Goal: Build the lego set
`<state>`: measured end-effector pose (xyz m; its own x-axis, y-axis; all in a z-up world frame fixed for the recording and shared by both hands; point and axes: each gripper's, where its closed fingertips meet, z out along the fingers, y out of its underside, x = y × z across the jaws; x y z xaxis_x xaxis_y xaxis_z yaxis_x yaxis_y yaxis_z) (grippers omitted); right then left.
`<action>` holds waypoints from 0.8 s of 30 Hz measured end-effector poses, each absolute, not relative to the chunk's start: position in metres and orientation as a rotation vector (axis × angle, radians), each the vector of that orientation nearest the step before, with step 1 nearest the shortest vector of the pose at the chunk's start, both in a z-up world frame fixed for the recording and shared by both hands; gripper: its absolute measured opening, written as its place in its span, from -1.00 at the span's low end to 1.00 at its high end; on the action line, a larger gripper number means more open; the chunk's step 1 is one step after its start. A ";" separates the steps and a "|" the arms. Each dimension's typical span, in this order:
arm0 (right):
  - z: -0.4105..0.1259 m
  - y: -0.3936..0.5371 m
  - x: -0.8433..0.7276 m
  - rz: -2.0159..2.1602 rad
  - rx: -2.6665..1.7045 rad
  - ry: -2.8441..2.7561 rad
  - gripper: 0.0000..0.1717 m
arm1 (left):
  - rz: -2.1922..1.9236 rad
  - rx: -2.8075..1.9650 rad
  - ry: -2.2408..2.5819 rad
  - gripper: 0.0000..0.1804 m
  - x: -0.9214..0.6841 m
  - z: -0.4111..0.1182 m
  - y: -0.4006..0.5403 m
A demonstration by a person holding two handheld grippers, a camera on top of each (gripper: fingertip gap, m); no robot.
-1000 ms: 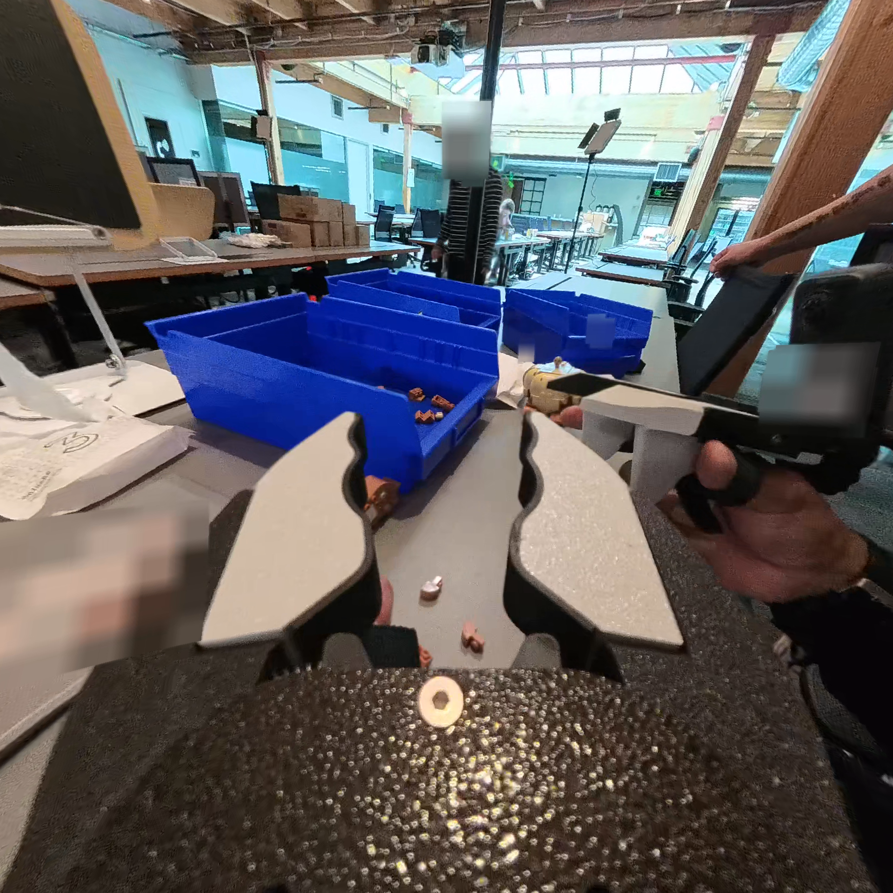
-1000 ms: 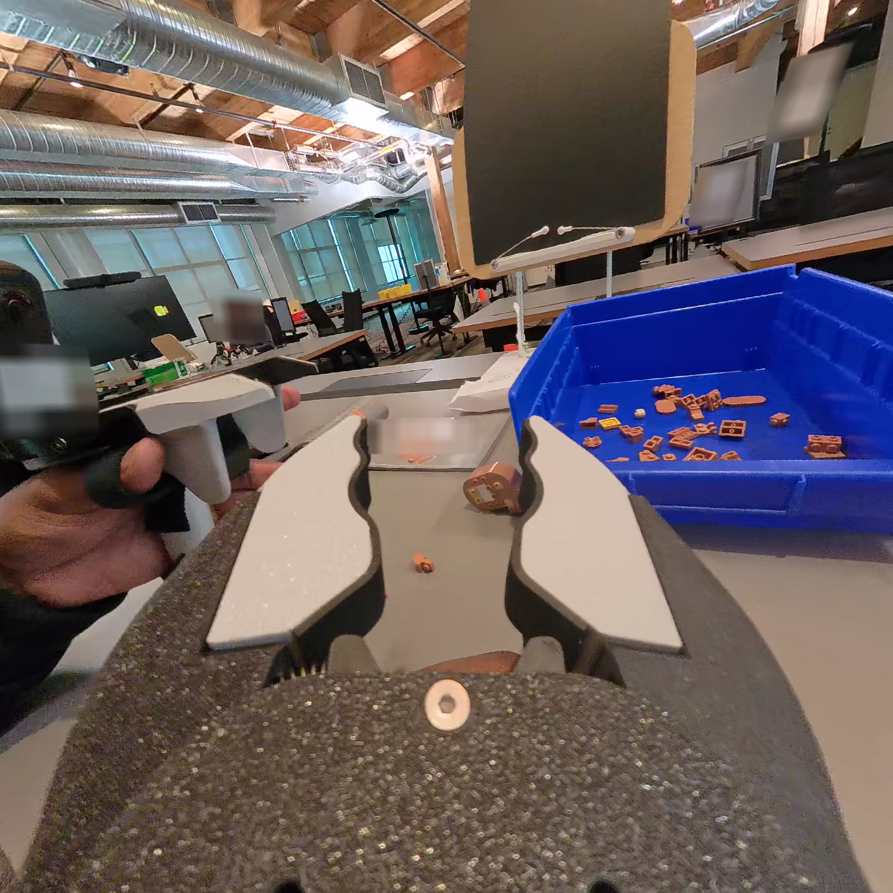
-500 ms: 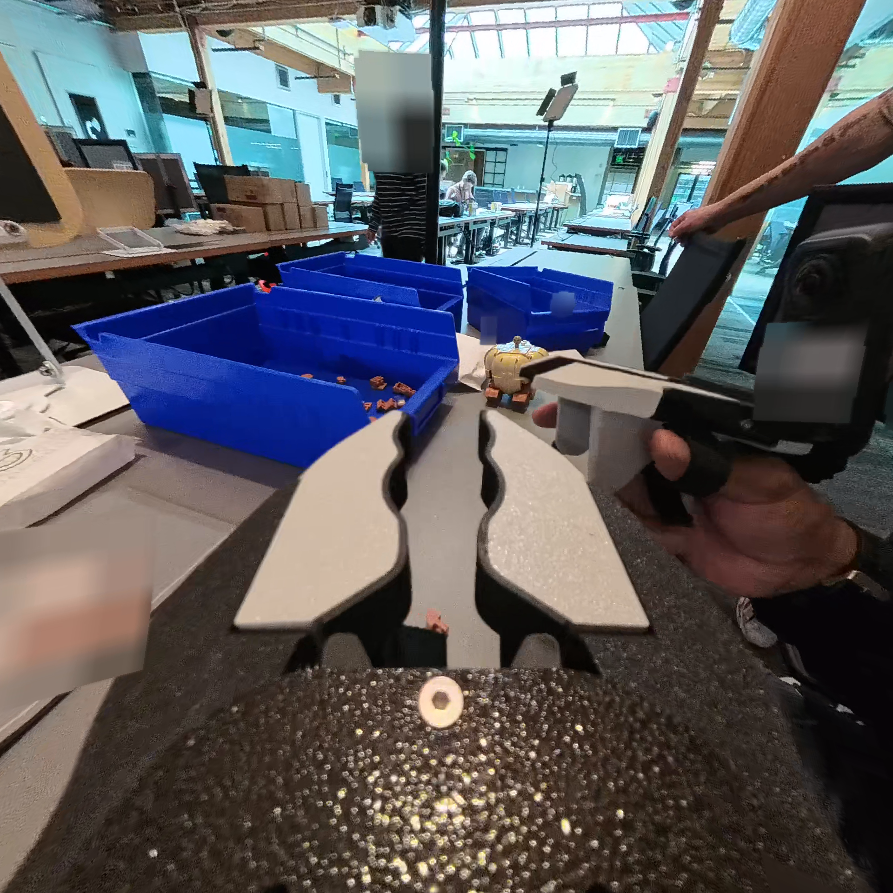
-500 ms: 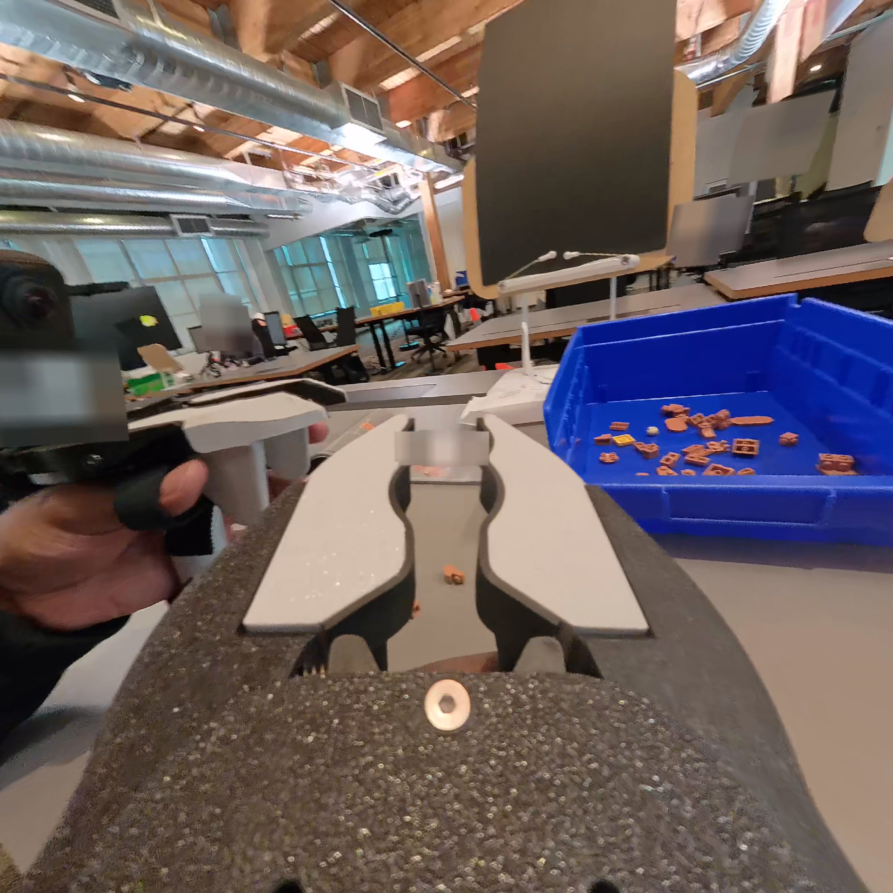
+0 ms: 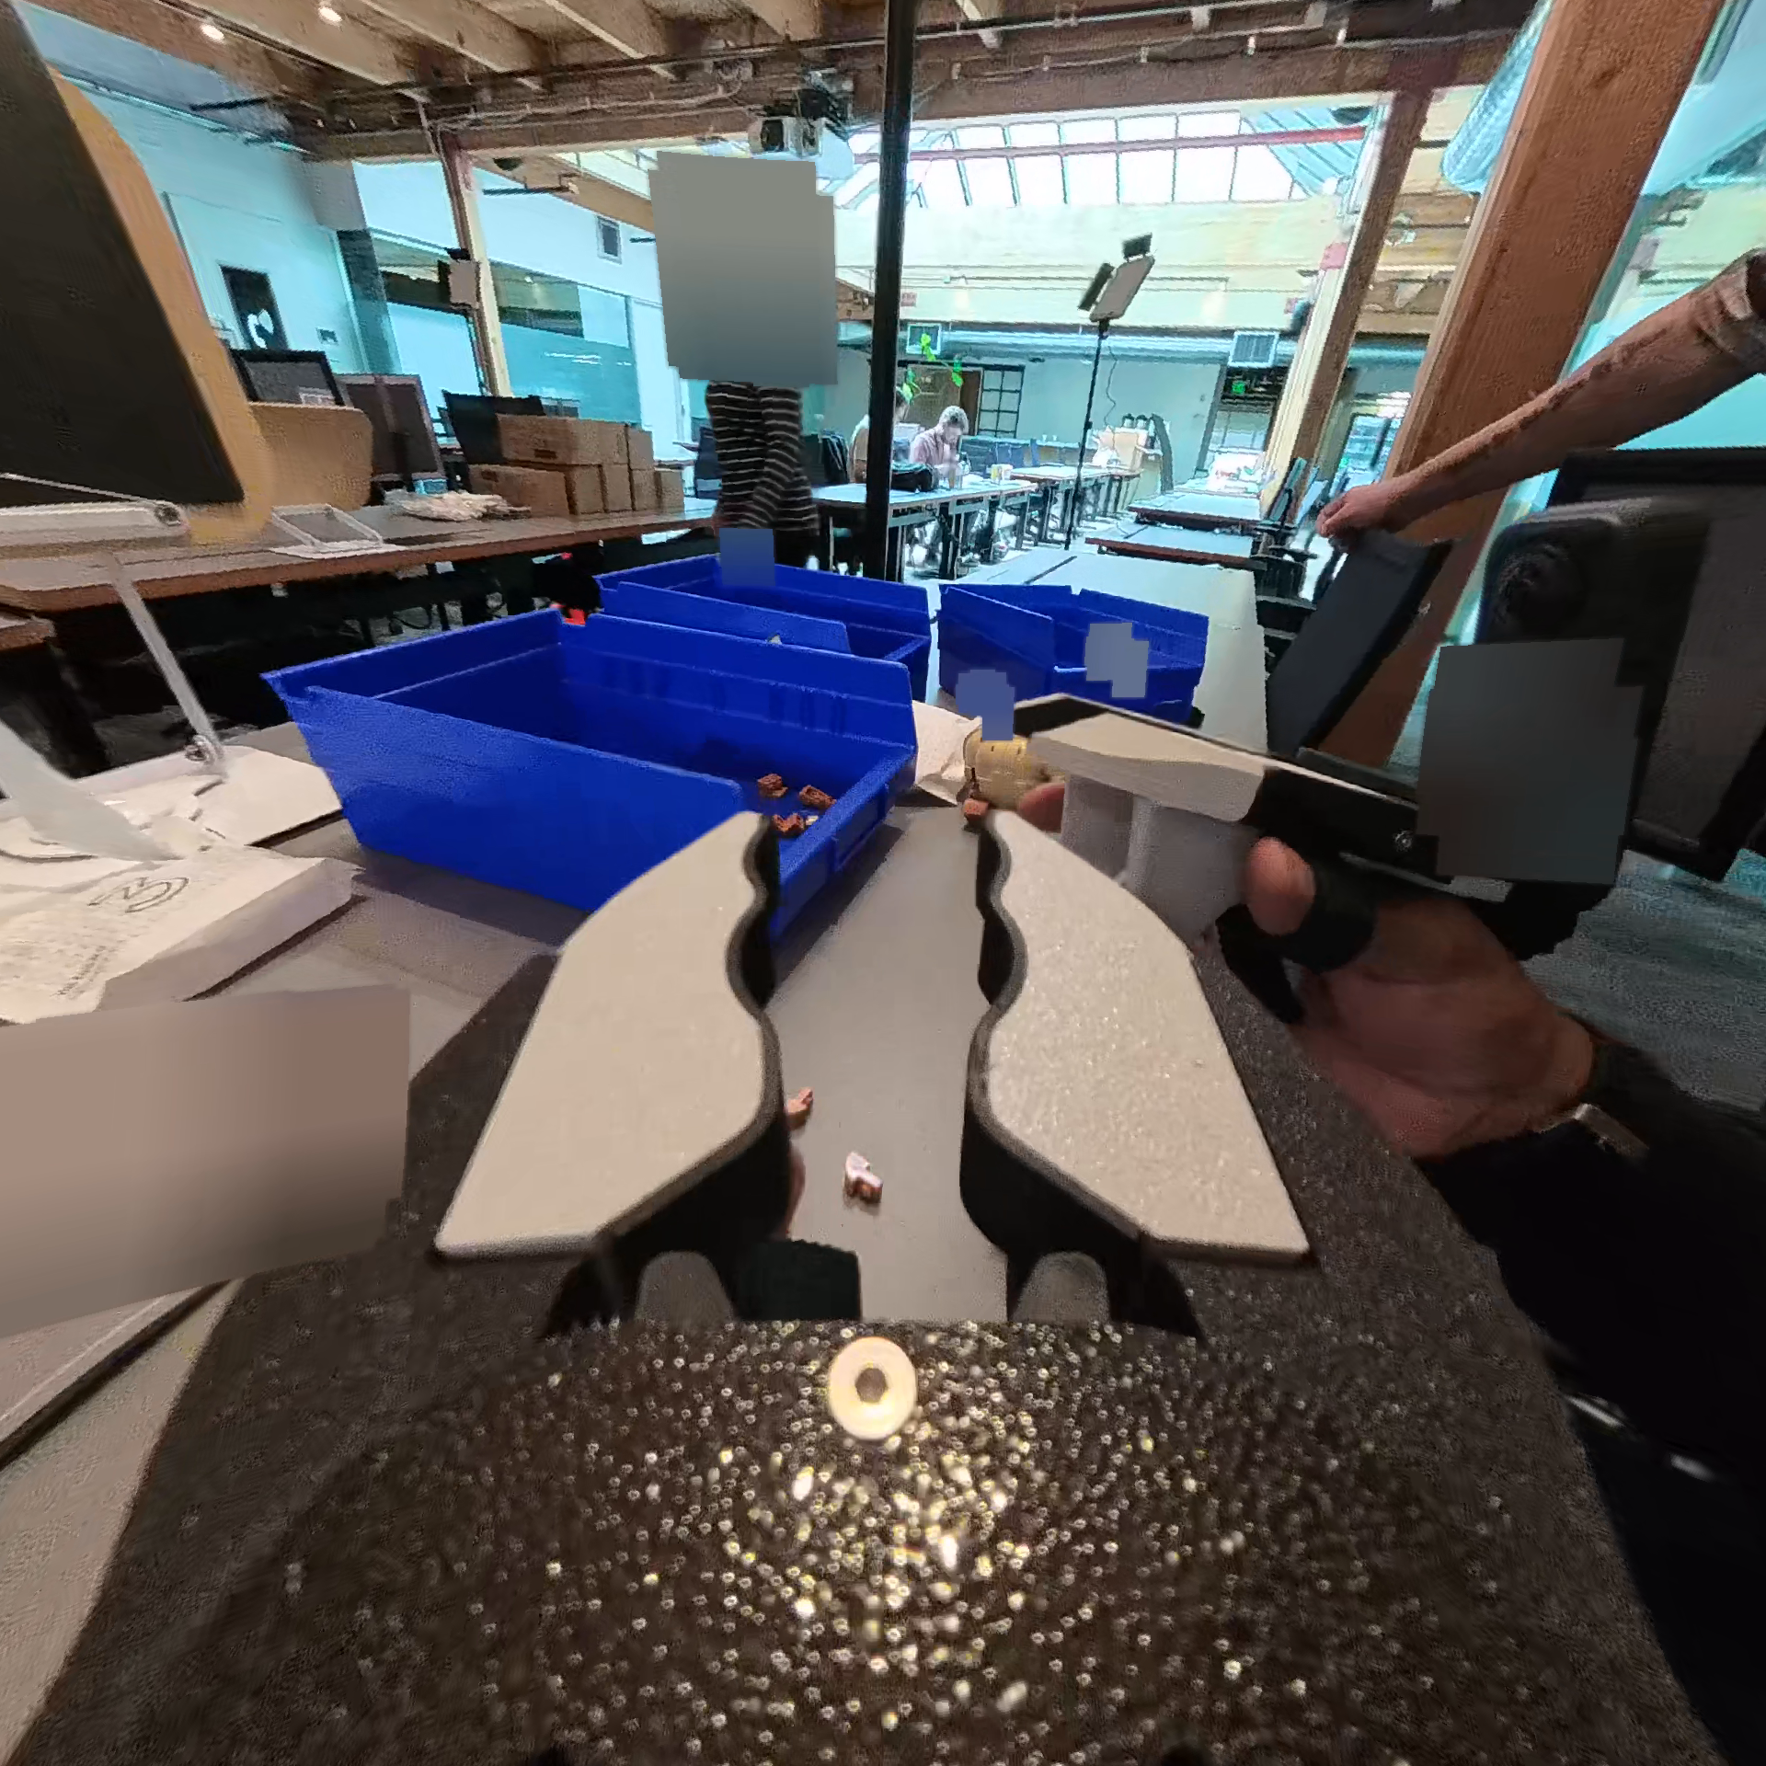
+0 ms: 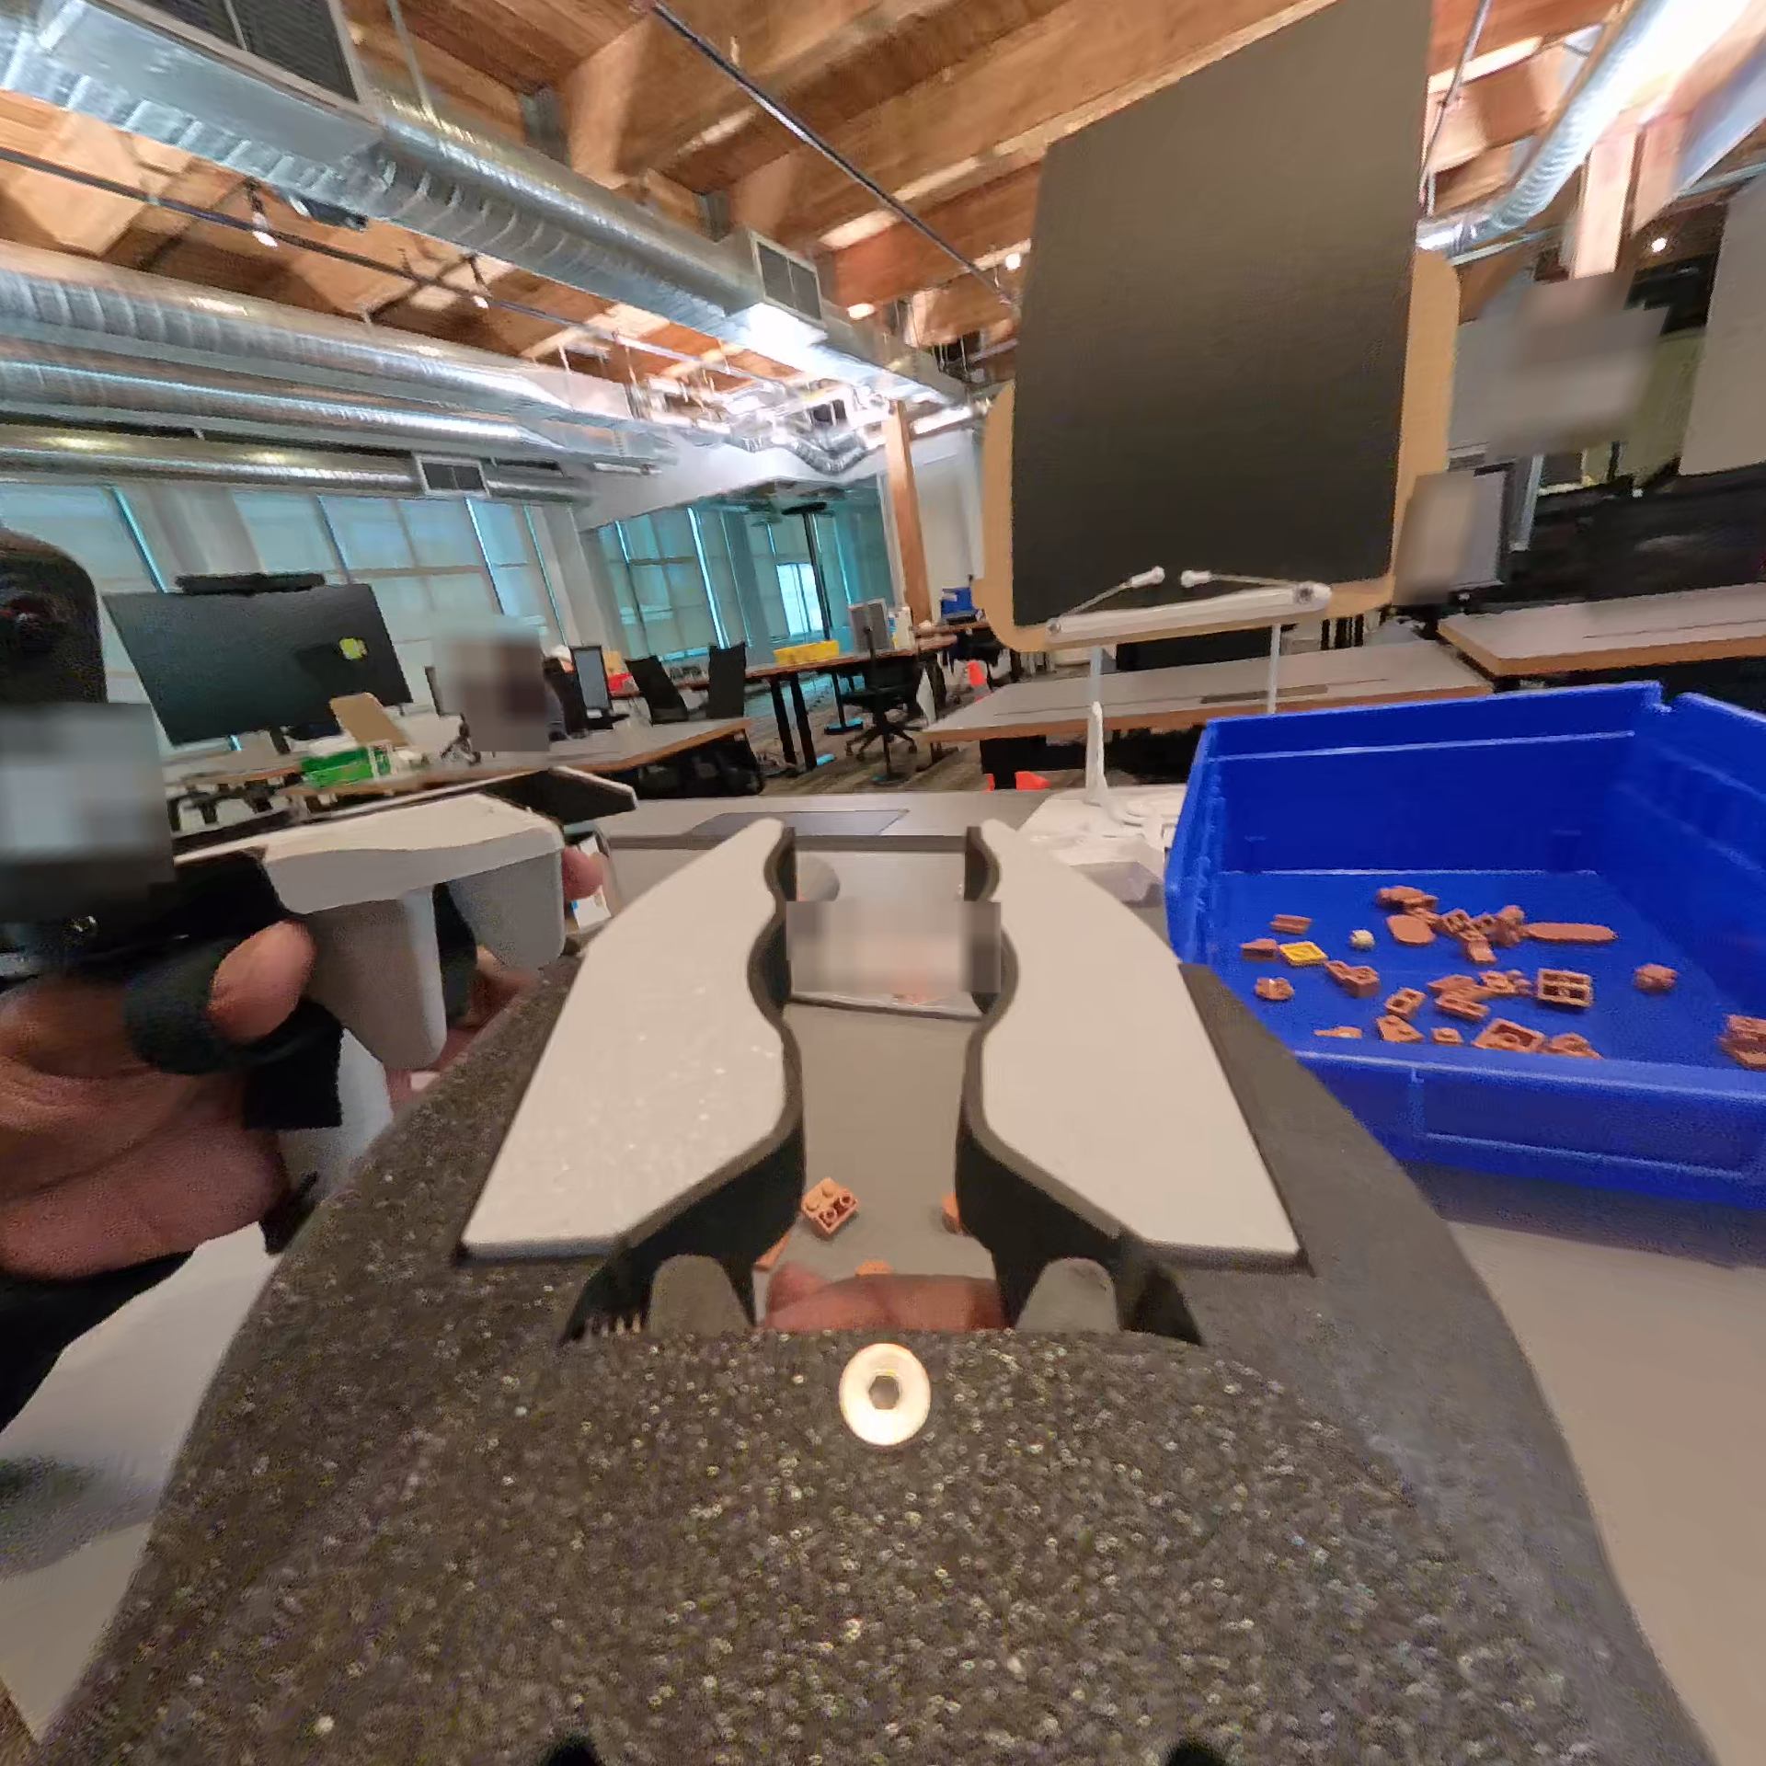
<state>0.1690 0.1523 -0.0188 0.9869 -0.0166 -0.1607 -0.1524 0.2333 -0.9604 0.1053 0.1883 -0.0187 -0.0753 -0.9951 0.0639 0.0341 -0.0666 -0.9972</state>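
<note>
The small brown bricks point(image 6: 1472, 984) lay mostly inside the nearest blue bin point(image 6: 1433, 1128), spread loose across its floor, with one yellow tile among them; the bin's low front lip left them easy to reach from the table side. A few strays sat outside the bin on the grey table point(image 5: 879, 956): a tan one point(image 6: 829, 1206) and a pale one point(image 5: 860, 1175), each on the bare surface between a gripper's fingers, well below the pads.

The left gripper point(image 5: 874, 841) hung just beside the bin's front corner, jaws parted with nothing between them. The right gripper point(image 6: 877, 841) was to the left of the bin, likewise spread and bare, pointing past it toward a flat tray on the table.

A small tan-and-brown built model point(image 5: 999, 764) stood just right of the bin's far corner. More blue bins point(image 5: 1070, 631) stood behind the nearest one.
</note>
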 end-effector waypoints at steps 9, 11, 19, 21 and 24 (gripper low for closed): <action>-0.004 0.164 0.166 0.095 -1.256 0.136 -0.48 | -1.319 -1.203 1.023 -0.46 0.081 -0.004 0.206; -0.004 0.170 0.160 0.127 -1.269 0.103 -0.57 | -1.290 -1.197 1.029 -0.47 0.077 -0.003 0.208; 0.002 0.181 0.156 0.203 -1.224 0.107 -0.43 | -1.261 -1.182 0.992 -0.45 0.061 0.000 0.213; 0.003 0.182 0.155 0.207 -1.210 0.115 -0.44 | -1.297 -1.195 0.970 -0.48 0.060 0.000 0.213; 0.001 0.187 0.150 0.210 -1.226 0.099 -0.39 | -1.250 -1.192 0.968 -0.45 0.061 -0.002 0.216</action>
<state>0.1504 0.1867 0.0013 0.9764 0.1066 -0.1881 -0.2128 0.3217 -0.9226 0.0609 0.2158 -0.0017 0.1085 -0.9906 0.0833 0.1677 -0.0643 -0.9837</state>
